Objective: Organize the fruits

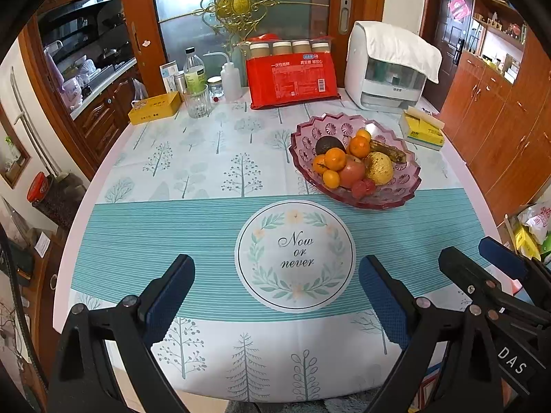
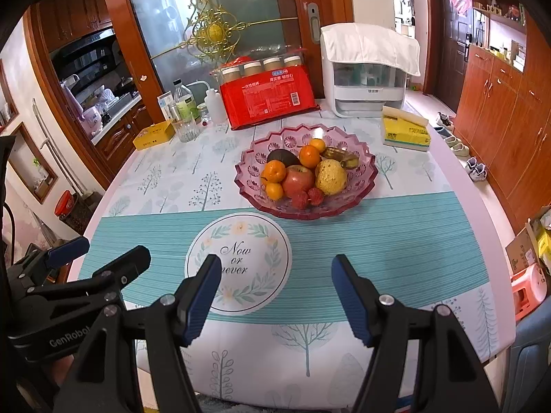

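Left gripper (image 1: 277,296) and right gripper (image 2: 277,296), both spread wide and empty, hover side by side at the near table edge. Ahead of both, well apart, the pink glass bowl (image 2: 361,186) holds, left to right, tangerines (image 2: 273,171), an avocado (image 2: 283,157), an apple (image 2: 299,179), lychees (image 2: 307,197), a pear (image 2: 330,176) and a browned banana (image 2: 341,157). Risk: the heaped round fruit may roll if one is nudged; hard pinching could bruise it.
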Motion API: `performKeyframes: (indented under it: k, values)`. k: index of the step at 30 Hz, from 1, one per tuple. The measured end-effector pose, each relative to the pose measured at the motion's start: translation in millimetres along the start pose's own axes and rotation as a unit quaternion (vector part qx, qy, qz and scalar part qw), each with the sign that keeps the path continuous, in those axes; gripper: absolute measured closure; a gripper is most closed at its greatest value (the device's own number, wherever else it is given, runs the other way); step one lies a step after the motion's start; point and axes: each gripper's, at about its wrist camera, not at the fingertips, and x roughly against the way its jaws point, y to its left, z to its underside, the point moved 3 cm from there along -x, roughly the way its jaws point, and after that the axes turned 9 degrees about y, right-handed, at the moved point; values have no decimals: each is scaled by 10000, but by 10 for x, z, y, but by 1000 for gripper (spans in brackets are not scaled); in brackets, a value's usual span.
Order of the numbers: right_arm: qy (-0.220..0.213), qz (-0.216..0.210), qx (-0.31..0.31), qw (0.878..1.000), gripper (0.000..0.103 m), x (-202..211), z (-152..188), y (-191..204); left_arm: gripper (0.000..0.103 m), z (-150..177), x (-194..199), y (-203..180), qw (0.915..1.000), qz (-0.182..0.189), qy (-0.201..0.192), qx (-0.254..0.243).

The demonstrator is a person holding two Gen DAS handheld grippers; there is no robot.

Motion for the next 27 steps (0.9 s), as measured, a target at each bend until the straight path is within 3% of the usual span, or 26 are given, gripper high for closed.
performKeyframes:
  k: [27]
  values:
    - [82,40,-72,9999,36,-55,-19,-67,8,-9,-21,-4,10000,9,7,-2]
